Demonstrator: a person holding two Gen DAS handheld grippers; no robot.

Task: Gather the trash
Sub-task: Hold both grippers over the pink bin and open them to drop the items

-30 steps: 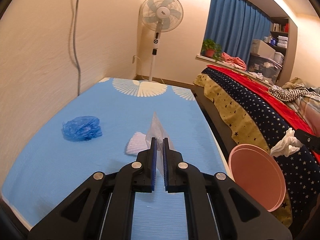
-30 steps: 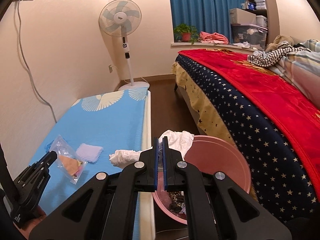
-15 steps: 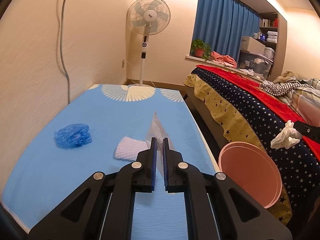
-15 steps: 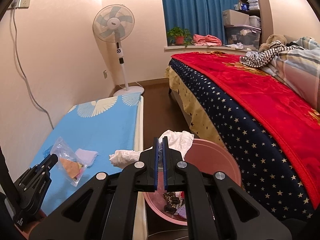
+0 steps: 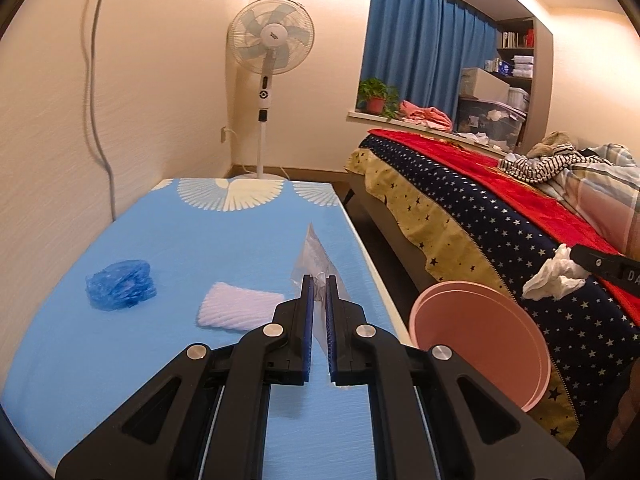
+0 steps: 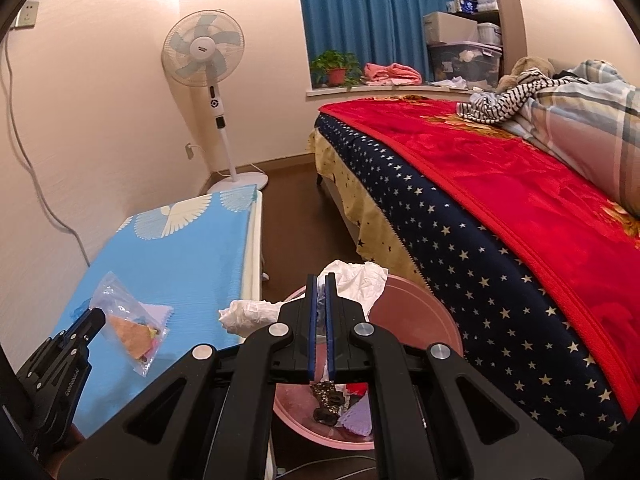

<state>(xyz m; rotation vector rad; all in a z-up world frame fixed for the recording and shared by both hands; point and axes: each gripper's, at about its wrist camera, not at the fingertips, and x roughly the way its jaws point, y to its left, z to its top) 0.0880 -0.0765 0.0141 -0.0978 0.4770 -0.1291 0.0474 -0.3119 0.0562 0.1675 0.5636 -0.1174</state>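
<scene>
My left gripper (image 5: 319, 280) is shut on a clear plastic bag (image 5: 316, 258) held above the blue table; in the right wrist view the same bag (image 6: 128, 322) shows orange scraps inside. My right gripper (image 6: 319, 278) is shut on a crumpled white tissue (image 6: 358, 280), held over the pink bin (image 6: 416, 320); from the left wrist view the tissue (image 5: 554, 274) hangs above the bin (image 5: 480, 336). The bin holds dark and coloured scraps. A blue crumpled wrapper (image 5: 120, 284) and a white foam piece (image 5: 236, 310) lie on the table.
The low table with a blue cloth (image 5: 200, 240) stands against the left wall. A bed with a starry blue and red cover (image 6: 500, 220) is on the right, with a floor strip between. A standing fan (image 5: 272, 48) is at the far end.
Both grippers have drifted slightly with their loads; the scene has shifted a little leftward in both views. Both grips are unchanged.
</scene>
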